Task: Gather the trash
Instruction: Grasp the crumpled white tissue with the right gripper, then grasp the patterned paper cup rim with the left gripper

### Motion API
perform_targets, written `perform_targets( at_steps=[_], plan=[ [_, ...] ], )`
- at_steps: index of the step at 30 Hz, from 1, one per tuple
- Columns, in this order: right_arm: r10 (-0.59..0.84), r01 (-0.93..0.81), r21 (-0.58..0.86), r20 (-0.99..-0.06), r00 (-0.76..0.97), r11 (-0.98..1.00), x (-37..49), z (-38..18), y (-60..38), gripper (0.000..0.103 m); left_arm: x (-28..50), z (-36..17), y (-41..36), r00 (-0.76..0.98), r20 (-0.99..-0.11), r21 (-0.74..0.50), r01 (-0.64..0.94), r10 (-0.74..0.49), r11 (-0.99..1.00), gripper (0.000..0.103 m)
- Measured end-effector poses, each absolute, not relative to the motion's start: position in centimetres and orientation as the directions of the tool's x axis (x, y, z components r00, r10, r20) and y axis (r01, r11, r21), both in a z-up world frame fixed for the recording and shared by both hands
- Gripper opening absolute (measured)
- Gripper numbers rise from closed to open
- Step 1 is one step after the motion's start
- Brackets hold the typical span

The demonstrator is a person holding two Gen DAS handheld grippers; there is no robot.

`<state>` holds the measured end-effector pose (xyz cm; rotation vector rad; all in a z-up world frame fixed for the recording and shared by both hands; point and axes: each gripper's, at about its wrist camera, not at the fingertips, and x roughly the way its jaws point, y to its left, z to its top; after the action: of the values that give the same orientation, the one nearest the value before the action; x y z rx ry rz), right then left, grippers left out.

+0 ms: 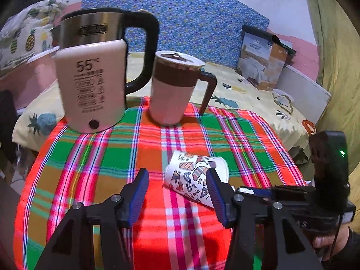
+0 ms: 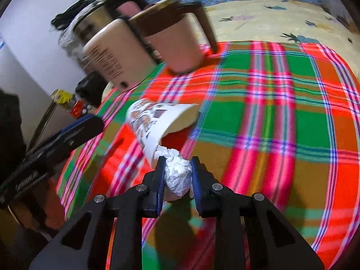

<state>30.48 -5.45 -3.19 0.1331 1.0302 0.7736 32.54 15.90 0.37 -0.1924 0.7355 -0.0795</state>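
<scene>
Paper cups: one, a patterned paper cup (image 1: 193, 175) lying on its side on the cloth, its mouth toward my right claw.
Paper wads: one, a crumpled white paper wad (image 2: 177, 175), at the cup's rim.
My right claw: my right gripper (image 2: 177, 180) has its blue pads pressed against both sides of the wad, so the jaws stand narrow and the wad is pinched between them, just at the mouth of the cup.
My left claw: my left gripper (image 1: 177, 193) stands wide apart and holds nothing; its right pad is in front of the cup's side, the left pad is over bare cloth. Whether that right pad touches the cup I cannot tell.
Kettles: one, a pink and steel electric kettle (image 1: 90, 85) with a black handle, upright at the far left of the cloth.
Mugs: one, a pink lidded mug (image 1: 173, 90) with a brown band and handle, upright just right of the kettle.
Boxes: one cardboard box (image 1: 263, 60) on the bed behind.
Surface: a round table under a plaid tablecloth (image 1: 101, 157) in red, green and orange.
Room: a bed with a yellow pineapple-print sheet (image 1: 247, 94) just behind the table, a blue patterned headboard (image 1: 191, 22) against a pale wall, and a green curtain (image 1: 337, 56) on the right.
Hands: part of one hand (image 1: 326, 240) in a dark sleeve shows on my right gripper's handle.
</scene>
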Motion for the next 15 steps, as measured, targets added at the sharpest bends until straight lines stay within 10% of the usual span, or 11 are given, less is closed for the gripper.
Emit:
perform_targets(
  at_steps=[15],
  plan=[
    [0.591, -0.428, 0.433, -0.718, 0.369, 0.793, 29.5, -3.2, -13.0, 0.024, 33.3, -3.8, 9.1, 0.662, -0.749, -0.033, 0.028, -0.043, 0.999, 0.058]
  ],
)
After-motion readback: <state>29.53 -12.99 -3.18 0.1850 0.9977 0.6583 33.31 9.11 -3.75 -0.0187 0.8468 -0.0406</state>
